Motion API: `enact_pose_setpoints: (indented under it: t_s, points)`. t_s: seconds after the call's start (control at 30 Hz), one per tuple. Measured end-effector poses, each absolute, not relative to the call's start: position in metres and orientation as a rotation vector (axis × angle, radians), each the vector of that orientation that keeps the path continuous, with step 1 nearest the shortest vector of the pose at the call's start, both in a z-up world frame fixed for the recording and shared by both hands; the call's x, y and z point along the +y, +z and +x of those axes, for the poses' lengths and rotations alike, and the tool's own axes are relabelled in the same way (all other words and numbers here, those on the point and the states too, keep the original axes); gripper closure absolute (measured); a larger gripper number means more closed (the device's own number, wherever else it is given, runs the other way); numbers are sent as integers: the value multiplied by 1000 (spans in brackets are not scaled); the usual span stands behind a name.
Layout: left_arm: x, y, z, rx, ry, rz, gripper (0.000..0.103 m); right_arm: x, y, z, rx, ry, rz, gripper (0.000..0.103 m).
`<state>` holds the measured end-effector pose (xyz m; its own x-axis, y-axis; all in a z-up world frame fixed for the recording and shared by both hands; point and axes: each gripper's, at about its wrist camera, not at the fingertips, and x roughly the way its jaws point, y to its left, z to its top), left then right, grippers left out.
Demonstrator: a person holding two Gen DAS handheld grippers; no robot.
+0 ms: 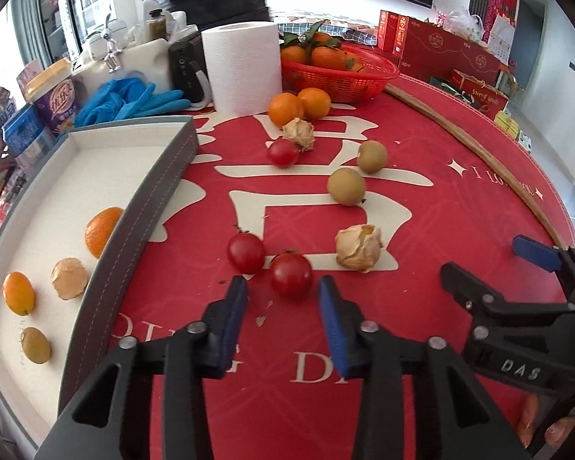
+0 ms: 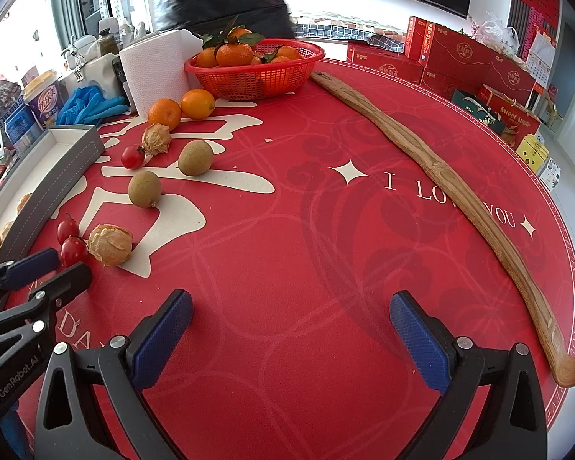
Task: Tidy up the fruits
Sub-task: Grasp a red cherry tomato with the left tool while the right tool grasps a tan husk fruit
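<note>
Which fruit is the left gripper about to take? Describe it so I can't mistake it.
Start at the grey-walled white tray, then look right onto the red tablecloth. Two small red cherry tomatoes touch there; it is the nearer tomato, just ahead of the left gripper.

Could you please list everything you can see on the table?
tray: one, grey, left
tray fruit: four, mixed, inside tray
tomatoes: three, red, centre
oranges: two, orange, beside basket
husked berries: two, tan, centre
brown fruits: two, brown, centre
basket: one, red, back
paper roll: one, white, back
gloves: some, blue, back left
scratcher: one, wooden, right
boxes: several, red, rear right
left claw: one, black, open, behind tomatoes
right claw: one, black, open, right
</note>
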<state>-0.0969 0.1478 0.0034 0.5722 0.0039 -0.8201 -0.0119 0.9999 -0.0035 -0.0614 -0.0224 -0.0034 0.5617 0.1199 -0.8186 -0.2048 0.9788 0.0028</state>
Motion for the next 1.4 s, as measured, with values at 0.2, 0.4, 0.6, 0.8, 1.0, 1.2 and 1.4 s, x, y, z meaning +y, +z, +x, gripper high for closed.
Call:
enact_pose_setpoints:
  t_s: [0.2, 0.4, 0.6, 0.8, 1.0, 1.2, 1.4]
  points:
    - [138, 4, -89, 963, -2, 1, 66, -21, -3, -61, 956, 191, -97, 0]
    - [137, 4, -88, 937, -9, 4, 80, -21, -3, -61, 956, 191, -97, 0]
    - [148, 4, -105, 931, 6, -4, 79, -22, -3, -61, 956, 191, -98, 0]
    - [168, 11, -127, 904, 16, -58, 79, -18, -3, -60, 959, 209, -106, 0]
    - [187, 26, -149, 850, 28, -93, 79, 21, 1, -63, 973, 378, -140, 0]
    - [221, 43, -165, 788, 89, -130, 79, 56, 2, -50, 983, 458, -118, 0]
    - [259, 43, -172, 767, 175, -151, 79, 73, 5, -48, 934, 391, -194, 55]
